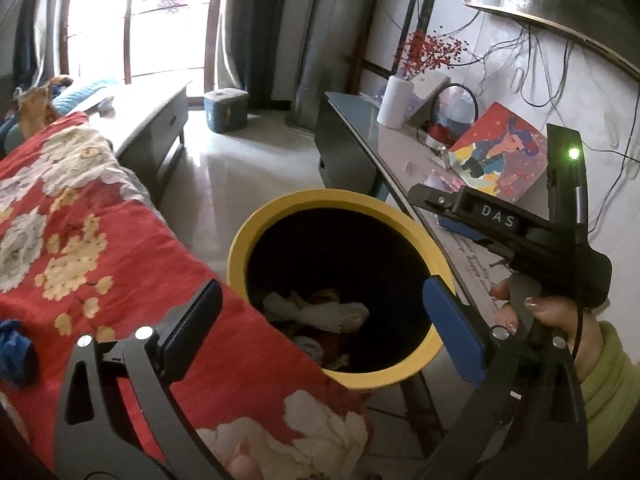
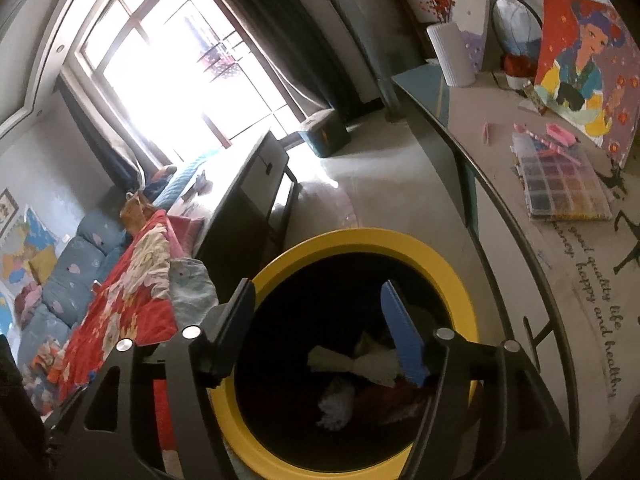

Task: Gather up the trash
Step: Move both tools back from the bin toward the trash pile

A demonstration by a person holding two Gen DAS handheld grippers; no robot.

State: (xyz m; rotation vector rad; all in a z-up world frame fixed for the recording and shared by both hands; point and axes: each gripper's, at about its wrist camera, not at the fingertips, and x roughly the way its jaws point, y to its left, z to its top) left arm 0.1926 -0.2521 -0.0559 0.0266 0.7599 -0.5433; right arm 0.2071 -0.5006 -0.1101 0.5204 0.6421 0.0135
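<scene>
While both sets of jaws stand open and empty, I hold the right gripper (image 2: 316, 320) directly over the yellow-rimmed trash bin (image 2: 448, 276), which I judge suits a drop just made or a check of the contents. My left gripper (image 1: 320, 320) hovers at the bin's near side, above the edge of the red floral blanket (image 1: 120, 240). Inside the bin lies crumpled white paper (image 2: 348, 364) among darker scraps. A blue crumpled scrap (image 1: 14, 352) sits on the blanket, probably the next pickup. Beyond the bin, along the surface (image 2: 500, 160), stand a bead organiser (image 2: 560, 188), a painting (image 2: 580, 60) and a white vase (image 2: 452, 52).
</scene>
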